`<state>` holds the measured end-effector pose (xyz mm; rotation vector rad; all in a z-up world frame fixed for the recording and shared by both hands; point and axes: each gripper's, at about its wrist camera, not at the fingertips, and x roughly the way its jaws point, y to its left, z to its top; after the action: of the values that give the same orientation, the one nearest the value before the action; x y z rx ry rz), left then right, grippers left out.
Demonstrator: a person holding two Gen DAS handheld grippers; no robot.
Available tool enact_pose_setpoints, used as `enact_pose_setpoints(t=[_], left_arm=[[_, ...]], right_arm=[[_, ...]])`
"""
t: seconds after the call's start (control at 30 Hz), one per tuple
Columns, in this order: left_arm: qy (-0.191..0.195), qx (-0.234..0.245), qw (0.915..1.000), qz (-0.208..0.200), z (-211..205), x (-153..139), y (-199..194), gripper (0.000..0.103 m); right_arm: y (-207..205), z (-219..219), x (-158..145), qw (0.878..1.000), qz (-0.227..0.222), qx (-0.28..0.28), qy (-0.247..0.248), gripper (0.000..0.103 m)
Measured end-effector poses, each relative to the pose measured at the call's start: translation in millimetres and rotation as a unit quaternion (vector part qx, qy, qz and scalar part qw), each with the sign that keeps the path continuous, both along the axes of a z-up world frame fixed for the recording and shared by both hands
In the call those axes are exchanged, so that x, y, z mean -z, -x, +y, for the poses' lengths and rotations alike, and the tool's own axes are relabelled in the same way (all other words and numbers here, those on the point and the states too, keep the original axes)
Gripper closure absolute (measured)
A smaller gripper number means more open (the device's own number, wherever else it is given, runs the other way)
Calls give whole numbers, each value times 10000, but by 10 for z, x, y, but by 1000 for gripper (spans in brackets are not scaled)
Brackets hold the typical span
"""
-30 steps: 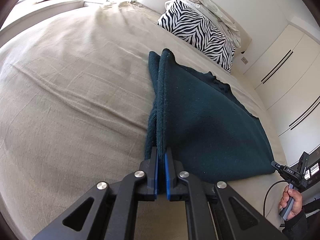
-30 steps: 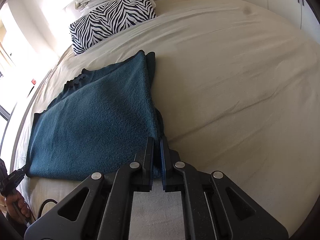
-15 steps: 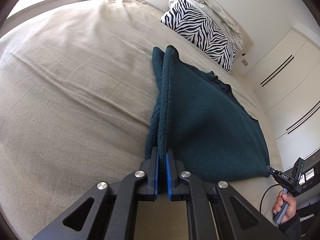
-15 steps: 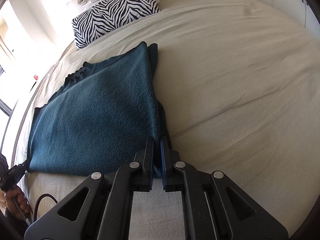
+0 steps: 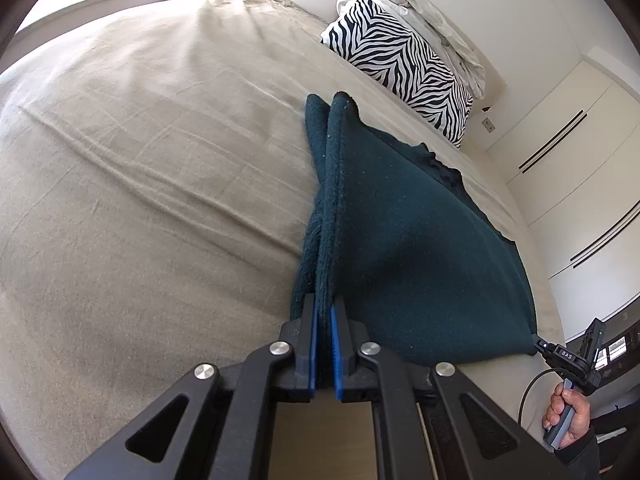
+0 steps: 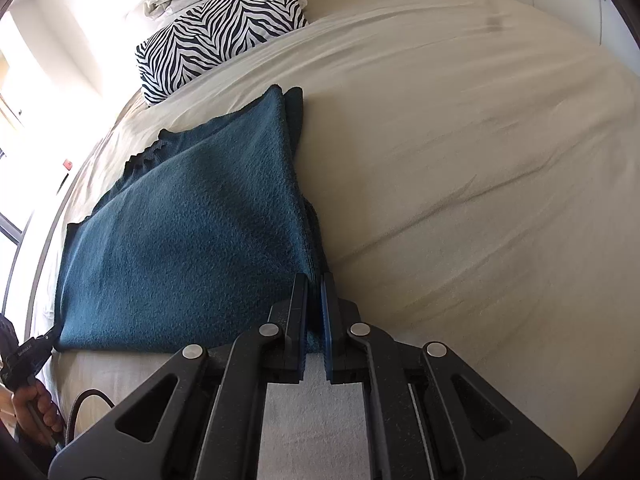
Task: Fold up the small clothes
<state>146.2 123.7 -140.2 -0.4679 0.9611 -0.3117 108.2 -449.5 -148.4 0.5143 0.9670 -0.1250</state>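
Observation:
A dark teal fleece garment (image 5: 416,248) lies folded over on the beige bed, its doubled edge running away from each camera. My left gripper (image 5: 325,300) is shut on one near corner of that doubled edge, cloth pinched between its blue pads. In the right wrist view the same teal garment (image 6: 192,240) spreads to the left, and my right gripper (image 6: 315,280) is shut on its other near corner. Each view shows the opposite gripper at the garment's far corner: the right gripper (image 5: 560,354) held by a hand, the left gripper (image 6: 30,350) held by a hand.
The beige bedspread (image 5: 140,160) stretches wide around the garment. A zebra-print pillow (image 5: 400,68) and crumpled white bedding (image 5: 432,16) lie at the head of the bed. White wardrobe doors (image 5: 572,168) stand past the bed's side. A black cable (image 6: 80,404) hangs near the bed edge.
Both views have shifted slightly closer over the bed. The garment stays pinched at both corners and lies much as before.

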Motion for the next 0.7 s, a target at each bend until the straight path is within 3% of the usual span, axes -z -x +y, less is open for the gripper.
enact_pose_setpoints(t=[0.13, 0.2, 0.27, 0.3, 0.4, 0.53, 0.7], left_arm=[[157, -75, 9998, 32, 56, -61, 46, 92], [-115, -211, 9996, -119, 50, -193, 113, 71], [-322, -208, 9982, -452, 10, -399, 173, 67], [-437, -140, 9971, -609, -40, -503, 171, 66], [-811, 114, 9919, -972, -274, -742, 16, 57], [-1080, 410, 9846, -1312, -688, -919, -434, 56], [-1634, 773, 9742, -1354, -1284, -850, -1081, 53]], right_arm=[[42, -72, -37, 9998, 13, 100, -194, 92], [107, -150, -108, 9992, -70, 353, -197, 75], [189, -218, -249, 9971, -332, 667, -120, 57], [203, -237, -331, 9959, -484, 750, -118, 55], [58, -163, -553, 9945, -839, 560, -269, 54], [-448, 181, -681, 9903, -1090, -84, -856, 54], [-1271, 812, -544, 9792, -1037, -775, -1564, 54]])
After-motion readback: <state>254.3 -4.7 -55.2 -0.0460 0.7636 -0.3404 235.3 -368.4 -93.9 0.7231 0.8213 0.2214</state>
